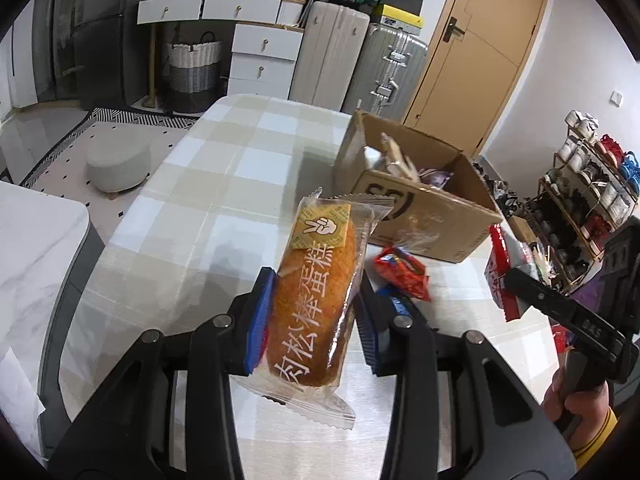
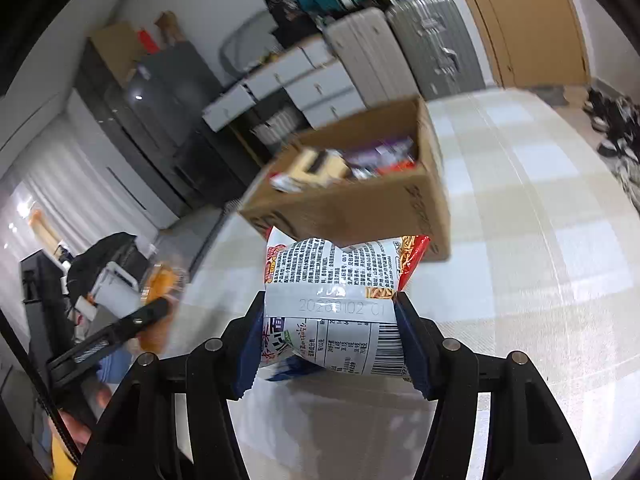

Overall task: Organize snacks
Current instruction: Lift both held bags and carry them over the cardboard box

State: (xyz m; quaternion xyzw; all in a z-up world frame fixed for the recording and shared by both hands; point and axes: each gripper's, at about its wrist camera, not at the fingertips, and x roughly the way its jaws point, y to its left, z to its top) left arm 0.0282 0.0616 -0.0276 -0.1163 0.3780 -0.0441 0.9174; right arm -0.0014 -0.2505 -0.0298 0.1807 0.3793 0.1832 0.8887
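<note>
My left gripper point(image 1: 316, 280) is shut on a clear-wrapped golden cake roll point(image 1: 316, 300), held above the checked tablecloth point(image 1: 224, 184). My right gripper point(image 2: 330, 300) is shut on a white and red noodle snack packet point(image 2: 336, 272), its blue pads point(image 2: 408, 332) pinching the packet's sides, lifted off the table. An open cardboard box point(image 2: 360, 216) with several snacks inside stands just beyond it; in the left wrist view the box point(image 1: 424, 208) is ahead to the right. A red packet point(image 1: 402, 272) and a blue one point(image 1: 396, 304) lie on the table before the box.
Suitcases point(image 1: 360, 56), white drawers point(image 1: 260, 60) and a wooden door point(image 1: 480, 48) stand behind the table. A round stool point(image 1: 116, 164) sits on the floor to the left, a shoe rack point(image 1: 580, 200) to the right. A hand point(image 1: 576, 412) holds the right gripper's handle.
</note>
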